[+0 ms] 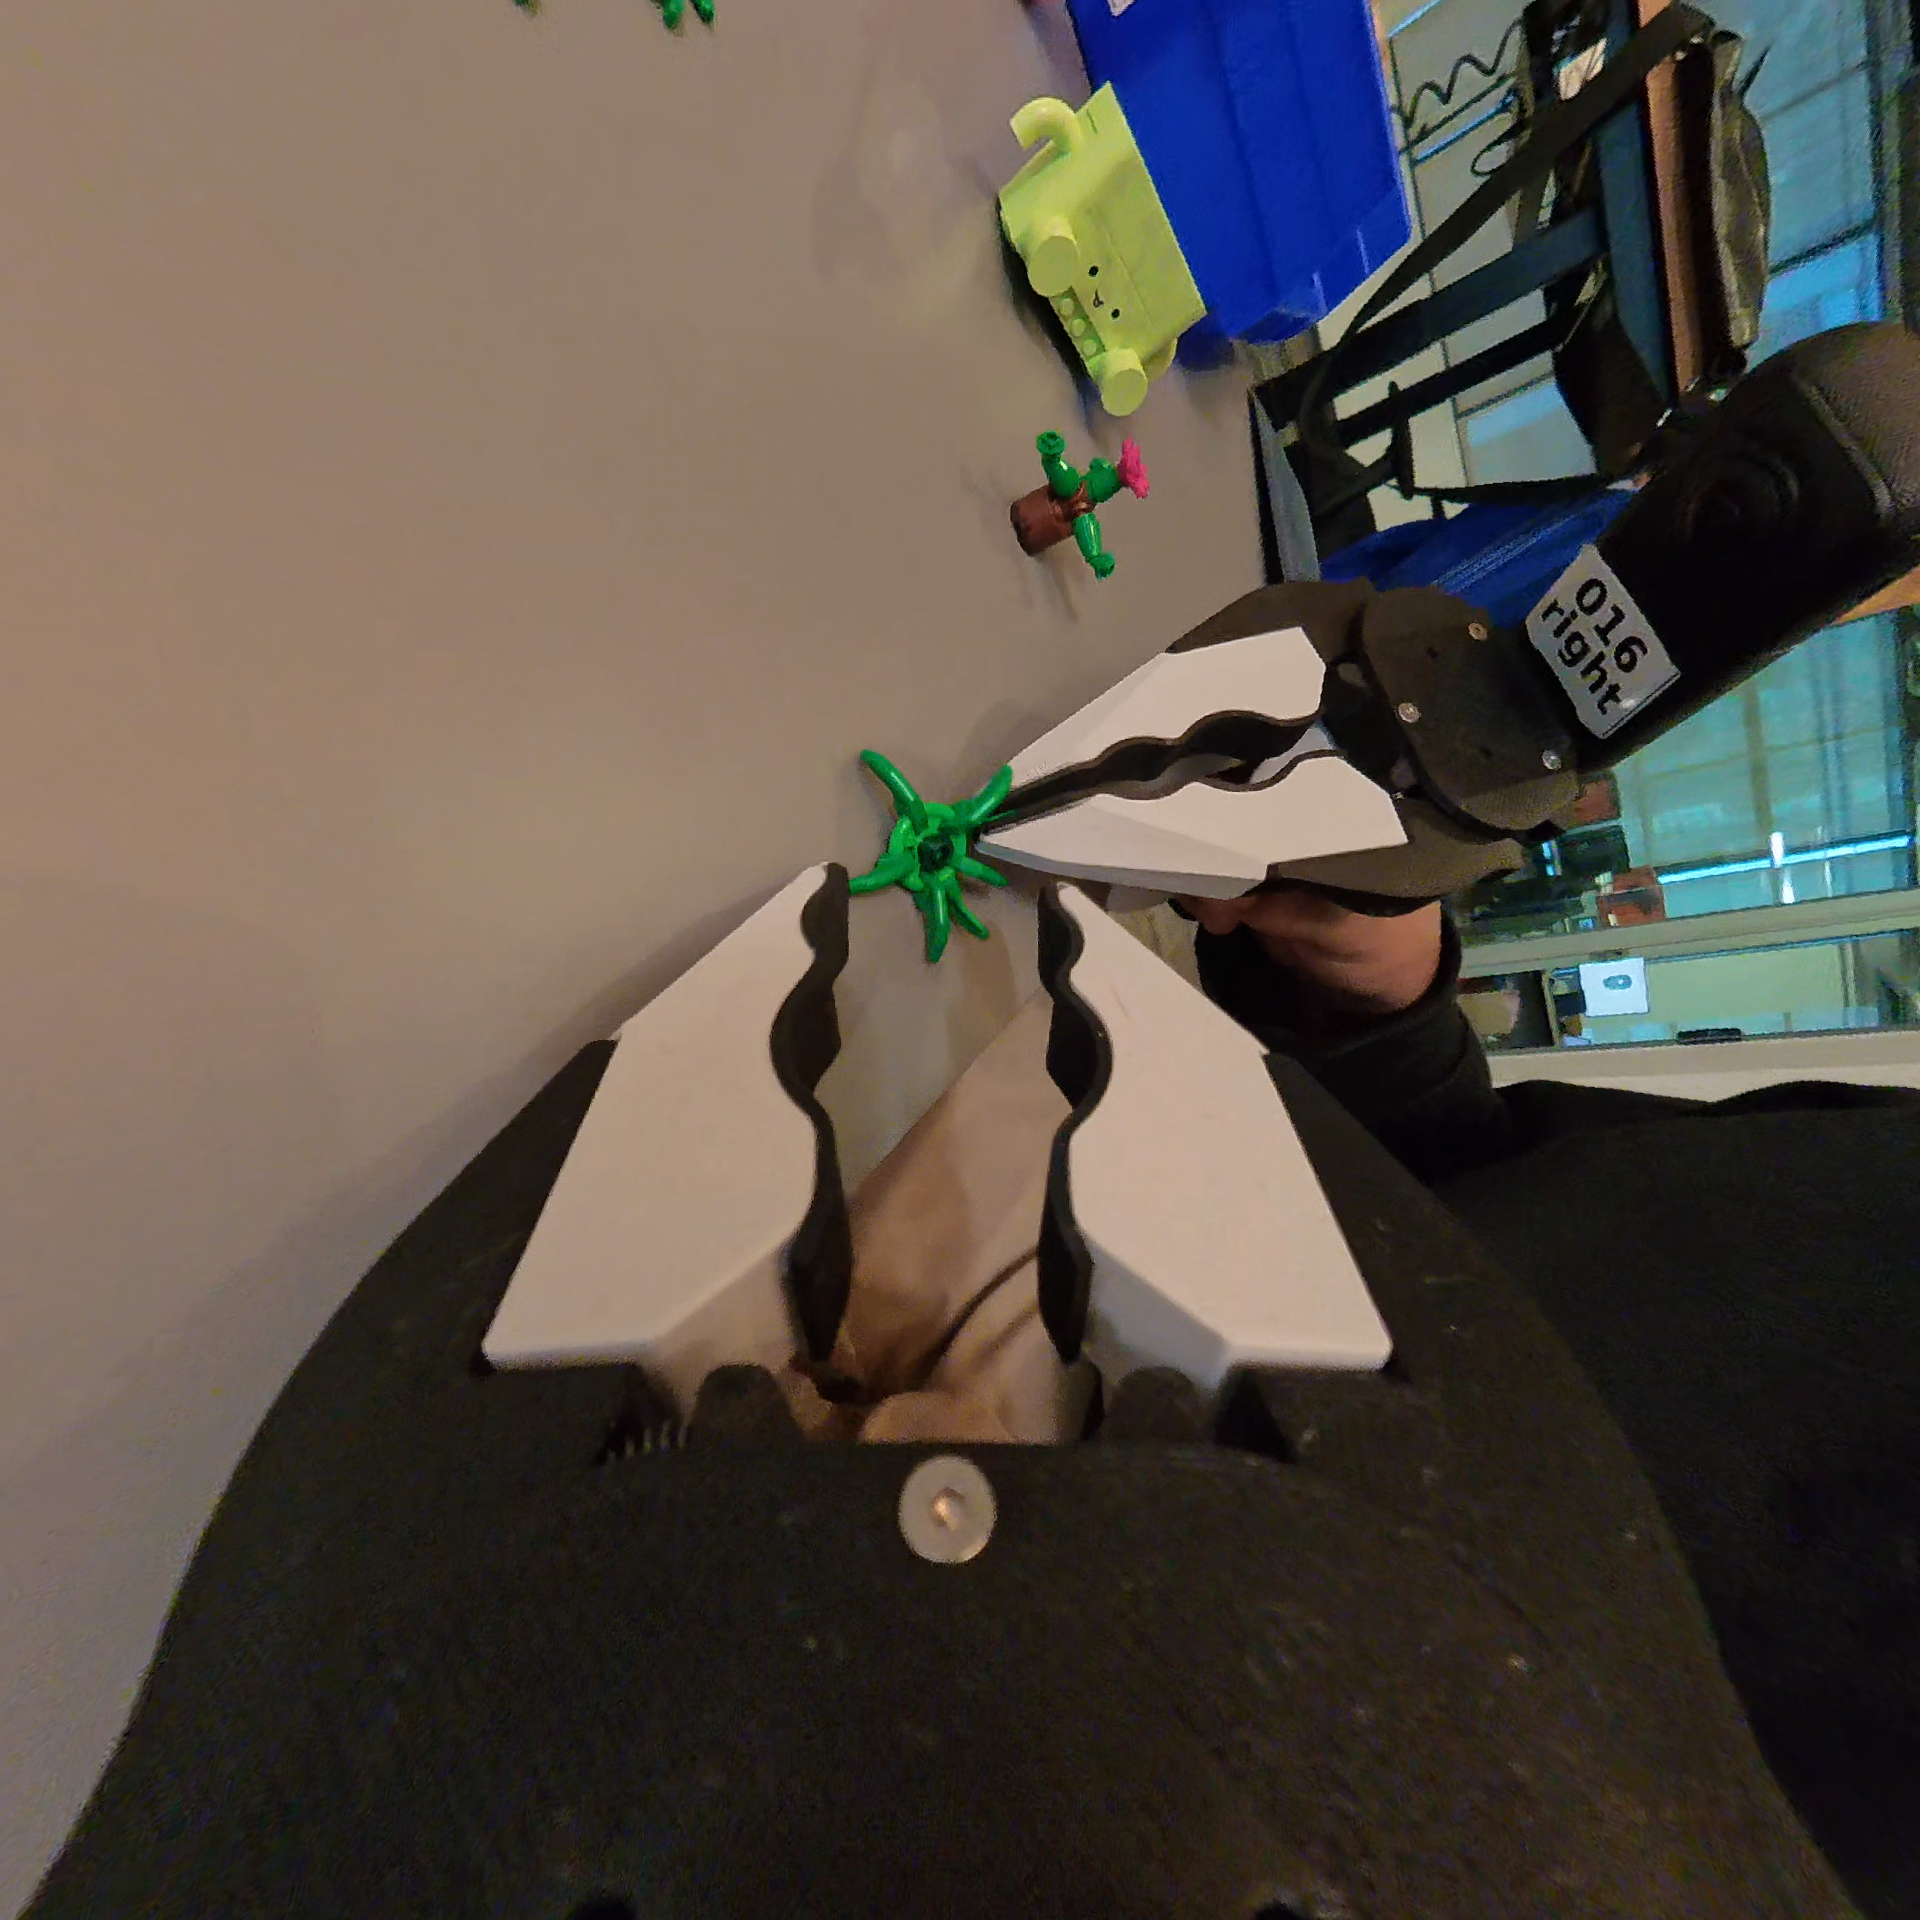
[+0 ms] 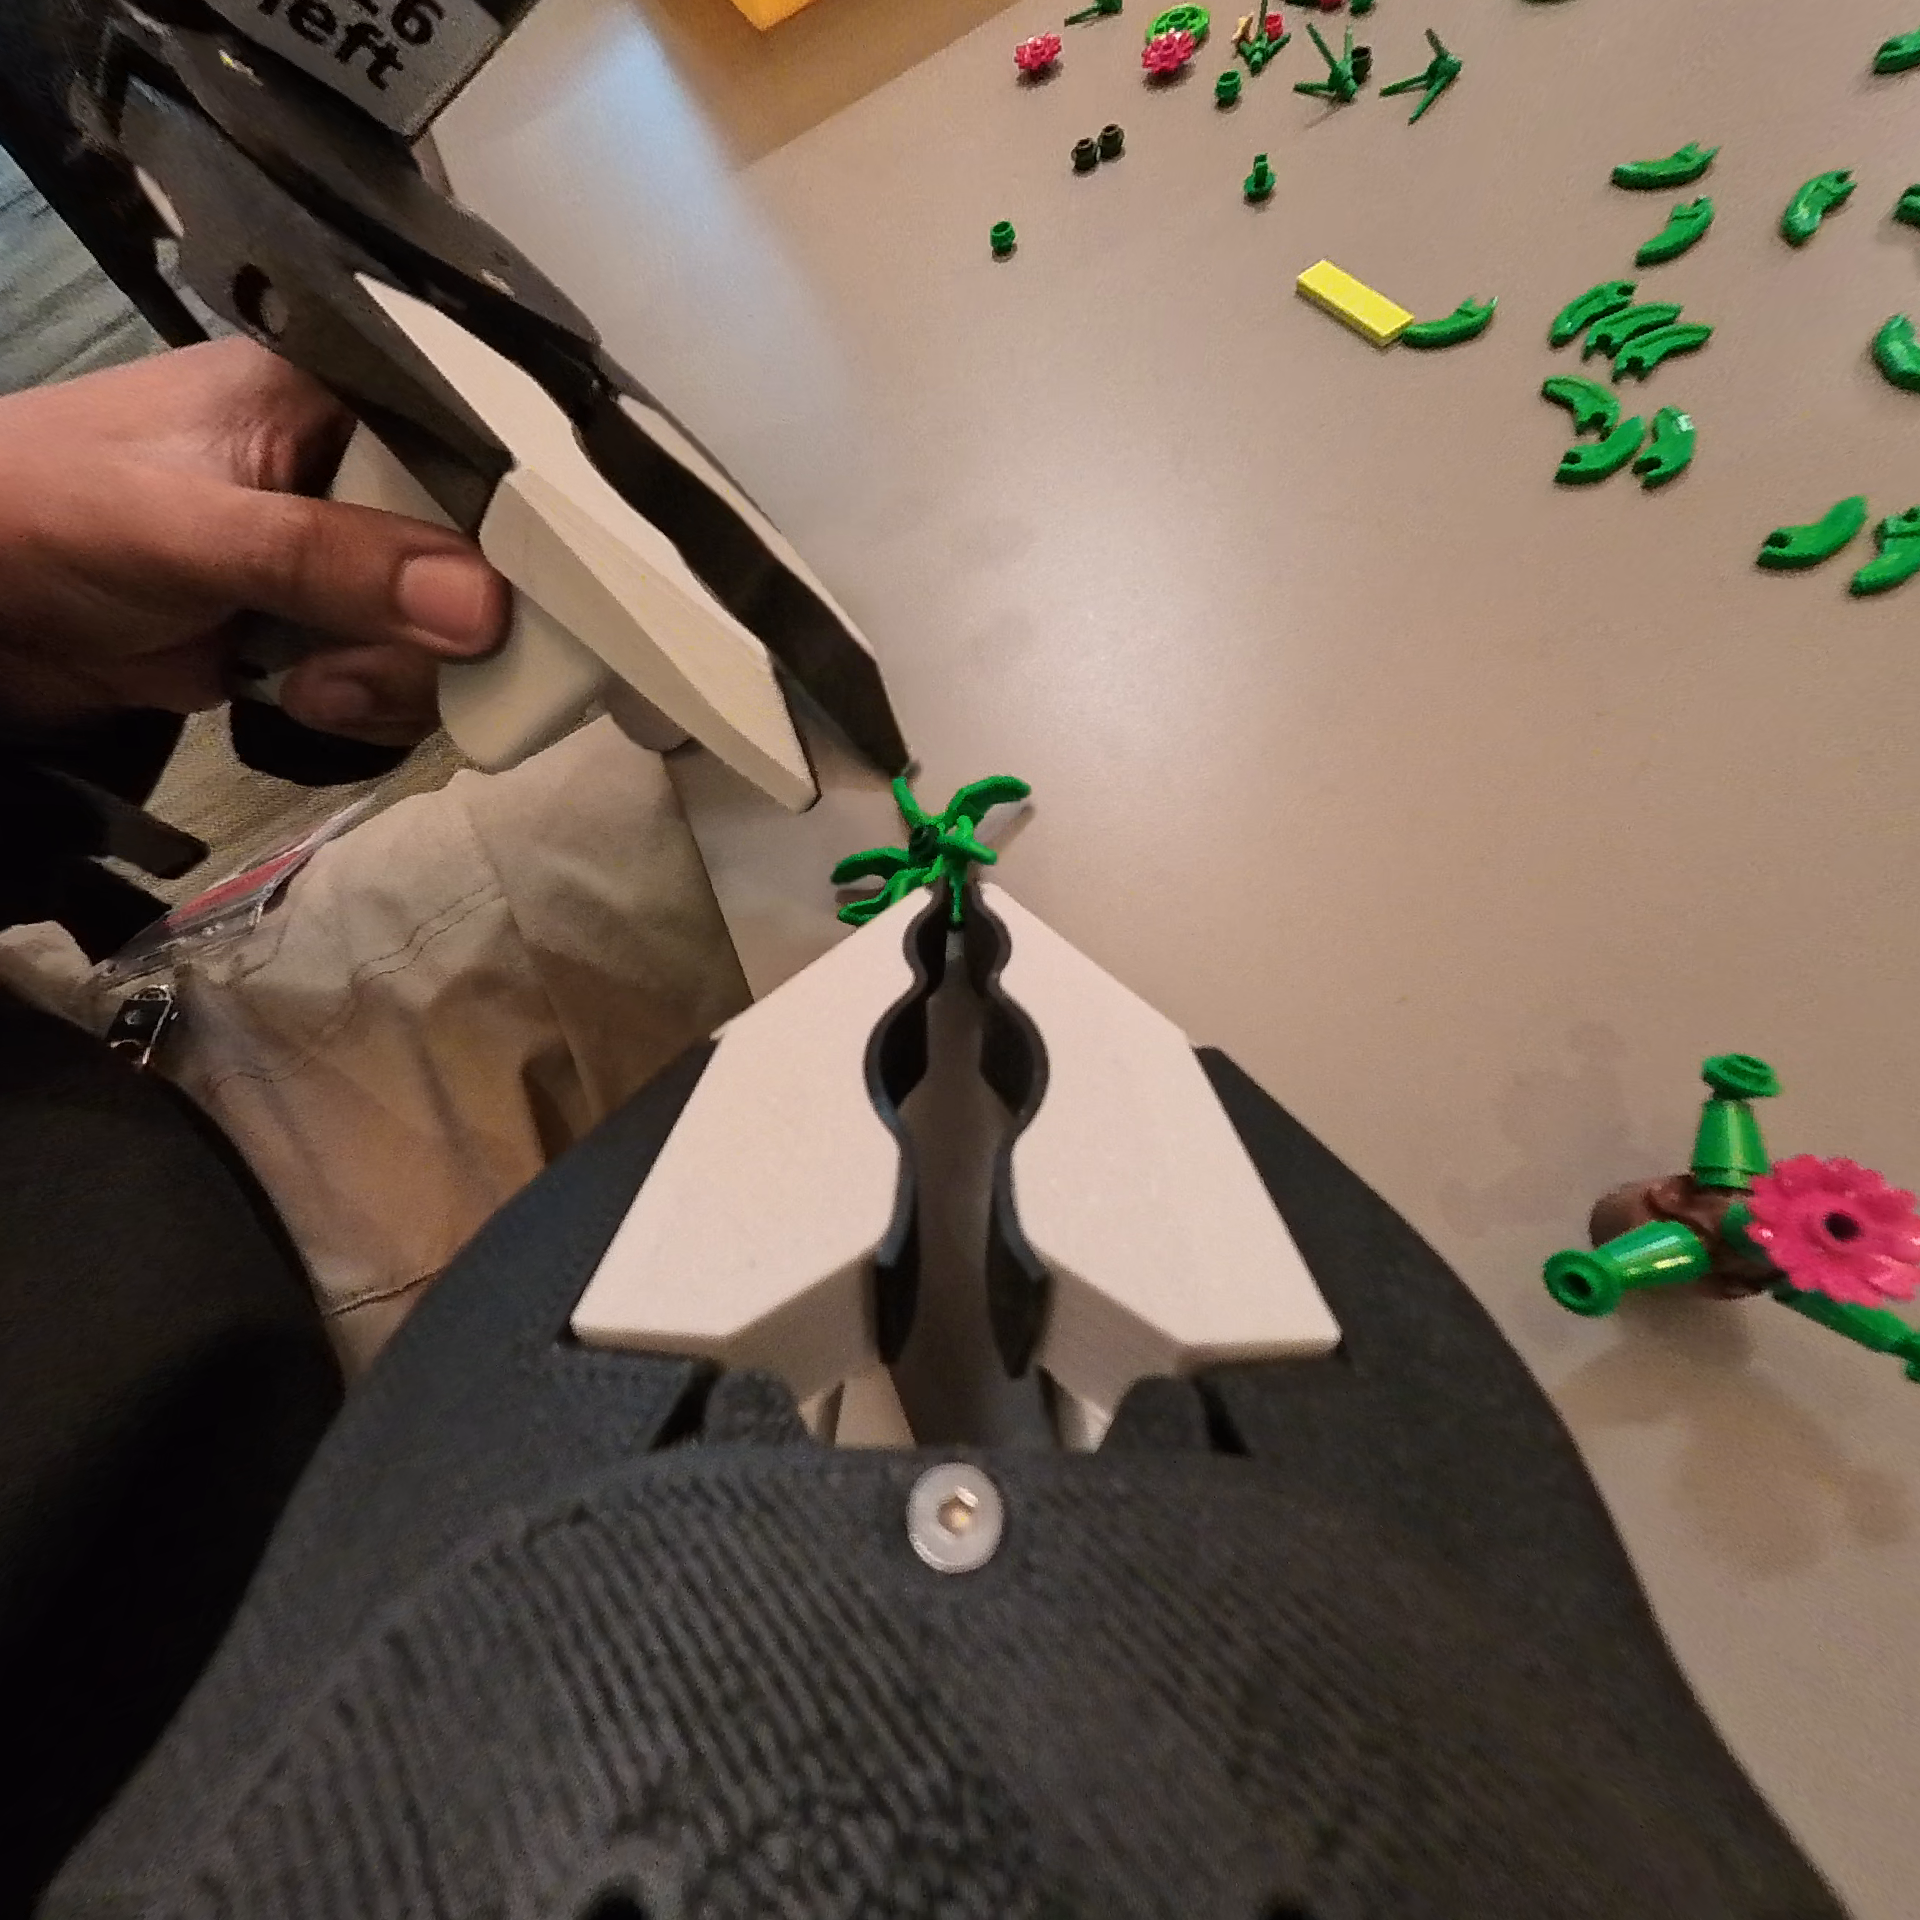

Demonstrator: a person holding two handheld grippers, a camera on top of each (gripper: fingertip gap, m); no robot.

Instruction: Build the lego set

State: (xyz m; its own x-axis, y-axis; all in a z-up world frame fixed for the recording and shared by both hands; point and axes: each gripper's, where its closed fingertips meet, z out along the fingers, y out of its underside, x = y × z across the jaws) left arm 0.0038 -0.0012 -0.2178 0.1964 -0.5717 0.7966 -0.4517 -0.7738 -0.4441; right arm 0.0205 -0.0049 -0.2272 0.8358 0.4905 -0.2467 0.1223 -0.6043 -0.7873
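My right gripper (image 2: 956, 902) is shut on one leaf of a green spiky leaf piece (image 2: 930, 847) with a dark centre, held just above the grey table. In the left wrist view the same leaf piece (image 1: 928, 852) sits at the tip of the right gripper (image 1: 992, 826). My left gripper (image 1: 943, 883) is open and empty, its tips right beside the leaf piece; it shows in the right wrist view (image 2: 847, 779) at upper left. A small brown-stemmed plant with green cones and a pink flower (image 2: 1756, 1216) lies at the right, also in the left wrist view (image 1: 1081, 504).
A lime-green block-shaped pot (image 1: 1101, 249) stands by a blue bin (image 1: 1247, 135). Several loose green leaves (image 2: 1631, 332), a yellow tile (image 2: 1351, 301) and small pink flowers (image 2: 1039, 50) are scattered far right. A person's hand (image 2: 208, 540) and lap are at the left table edge. My two grippers' fingertips are within a few centimetres of each other. From either gripper's tips it is about 15 centimeters to the yellow tile (image 2: 1351, 301).
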